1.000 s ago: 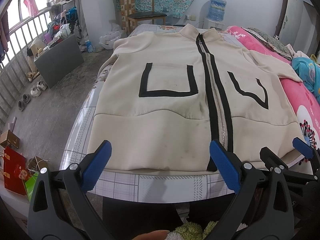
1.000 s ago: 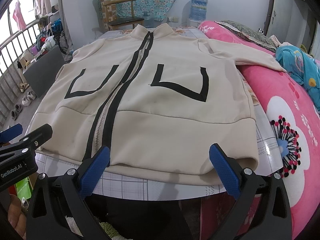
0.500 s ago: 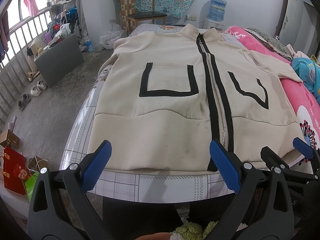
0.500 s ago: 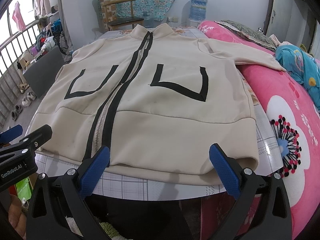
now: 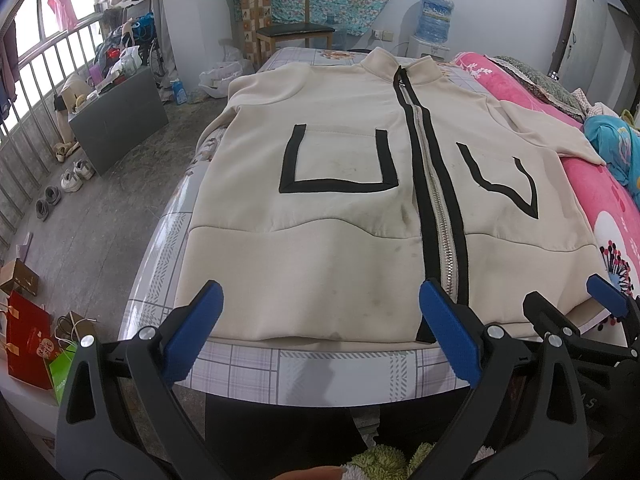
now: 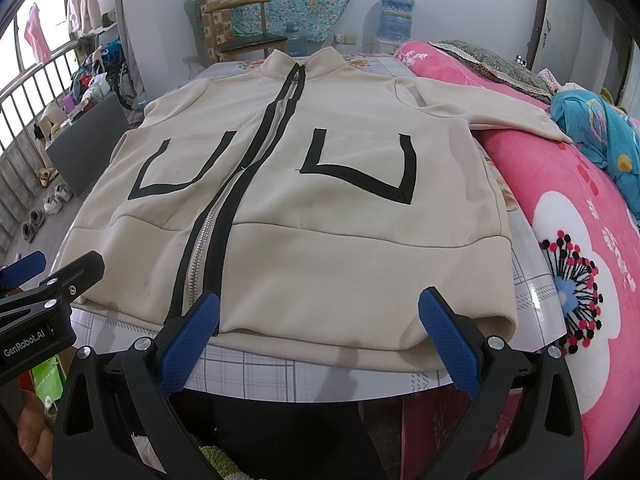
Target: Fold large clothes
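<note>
A cream zip-up jacket (image 5: 328, 248) with a black zipper band and black pocket outlines lies flat, front up, on a checked table; it also shows in the right wrist view (image 6: 340, 240). Its hem faces me, collar far. My left gripper (image 5: 320, 312) is open and empty, just short of the hem's left half. My right gripper (image 6: 320, 314) is open and empty, just short of the hem's right half. The right sleeve (image 6: 500, 108) drapes onto the pink bedding.
The checked table (image 5: 320, 364) has its front edge right under the grippers. A pink flowered blanket (image 6: 580, 216) lies to the right with a blue garment (image 6: 600, 128) on it. A wooden chair (image 5: 292, 32) stands behind. Shoes, boxes and bags sit on the floor at left (image 5: 52, 192).
</note>
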`<state>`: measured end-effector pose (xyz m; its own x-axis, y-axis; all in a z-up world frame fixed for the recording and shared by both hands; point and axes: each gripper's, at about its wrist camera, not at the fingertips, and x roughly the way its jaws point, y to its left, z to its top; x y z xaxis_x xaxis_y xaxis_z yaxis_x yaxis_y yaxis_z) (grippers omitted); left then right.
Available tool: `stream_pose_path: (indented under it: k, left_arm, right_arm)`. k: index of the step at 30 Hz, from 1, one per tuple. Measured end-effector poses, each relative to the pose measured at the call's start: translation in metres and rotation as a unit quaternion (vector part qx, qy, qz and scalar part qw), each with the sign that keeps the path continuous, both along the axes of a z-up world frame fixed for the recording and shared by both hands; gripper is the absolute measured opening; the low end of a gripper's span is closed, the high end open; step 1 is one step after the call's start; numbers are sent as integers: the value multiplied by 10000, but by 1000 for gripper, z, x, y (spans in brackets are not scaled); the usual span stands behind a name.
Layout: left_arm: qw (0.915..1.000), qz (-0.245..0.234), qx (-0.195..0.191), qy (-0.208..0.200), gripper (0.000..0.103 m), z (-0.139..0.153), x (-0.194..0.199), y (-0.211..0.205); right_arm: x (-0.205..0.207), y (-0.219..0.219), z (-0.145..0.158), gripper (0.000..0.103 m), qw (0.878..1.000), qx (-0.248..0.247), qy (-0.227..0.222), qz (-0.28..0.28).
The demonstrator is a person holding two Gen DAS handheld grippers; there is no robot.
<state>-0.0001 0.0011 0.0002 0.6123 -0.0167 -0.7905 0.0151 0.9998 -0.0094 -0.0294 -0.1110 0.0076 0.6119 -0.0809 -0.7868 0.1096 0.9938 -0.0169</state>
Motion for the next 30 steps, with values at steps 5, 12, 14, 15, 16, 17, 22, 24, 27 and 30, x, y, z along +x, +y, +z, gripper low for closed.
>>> stream_pose_path:
  k: [5,12,14,15,16,17,22,24,27,30]
  left_arm:
    - [10000,-3,6,11,95,0,0,0]
    - [9998,192,83,-47,95,-11,17,28]
    - [9996,264,111,-74,95,-11,22,40]
    - [9995,293,119,-67,95,-13,28,48]
    - [9994,322,101,-49,95,-15,32,53]
    - [9994,337,-2,-33,95,-17,37,62]
    - [9984,242,-513,-75,95,-27,59,93]
    - [9990,298,-337,-20,95,-31,69,99]
    - [9987,352,-325,181,95,-40,83,106]
    - [9978,471,-373,262,95,-47,91,112]
  right_arm:
    - [0,0,0,97,10000,5,-8,-4]
    - [-1,-23,7,97,9996,35,-160,-227]
    - [-2,-37,11,97,9990,43,-254,-365]
    - [-2,-43,13,97,9987,50,-283,-420]
    - [-2,-53,15,97,9981,81,-317,-518]
    - [-2,-61,16,97,9975,116,-335,-606]
    - [2,-98,11,97,9936,336,-233,-1050]
    - [6,-107,4,97,9920,511,-133,-1149]
    - [9,-114,-5,97,9906,688,-71,-1183]
    - [11,-116,-14,97,9898,826,-15,-1164]
